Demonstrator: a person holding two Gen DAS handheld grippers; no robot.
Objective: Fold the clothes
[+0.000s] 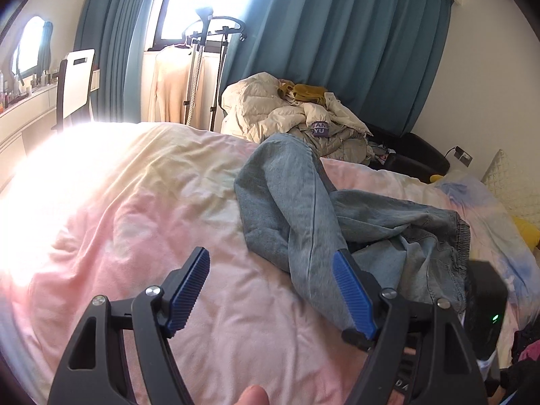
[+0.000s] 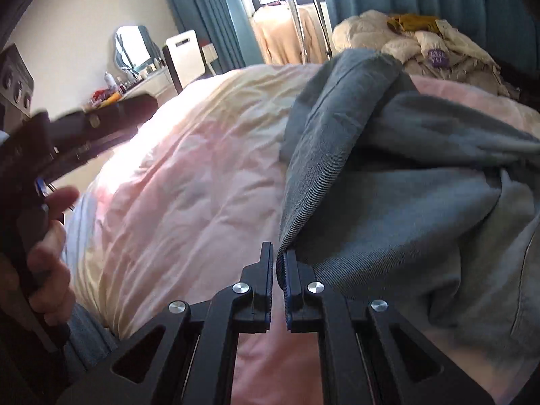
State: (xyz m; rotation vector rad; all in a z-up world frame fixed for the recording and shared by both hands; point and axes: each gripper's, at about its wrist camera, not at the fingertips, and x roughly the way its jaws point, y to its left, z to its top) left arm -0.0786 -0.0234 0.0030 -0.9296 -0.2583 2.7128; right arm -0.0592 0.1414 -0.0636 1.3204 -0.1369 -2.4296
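Note:
Light blue jeans [image 1: 290,195] lie crumpled on the pink and cream bed cover [image 1: 135,202], one leg stretched toward the far edge. My left gripper [image 1: 271,256] hovers open just above the near end of that leg, its blue pads [image 1: 189,290] wide apart with nothing pressed between them. In the right wrist view the jeans [image 2: 405,185] fill the right half. My right gripper [image 2: 278,251] is shut on a folded edge of the denim, which runs down between its pads. The left gripper's black body [image 2: 67,135], held by a hand [image 2: 50,236], shows blurred at the left.
A heap of cream padded bedding and clothes [image 1: 290,108] sits beyond the bed's far edge. A garment stand [image 1: 216,50] and a white chair [image 1: 76,81] stand by the teal curtains [image 1: 337,33]. A quilted pillow [image 1: 506,182] lies at the right.

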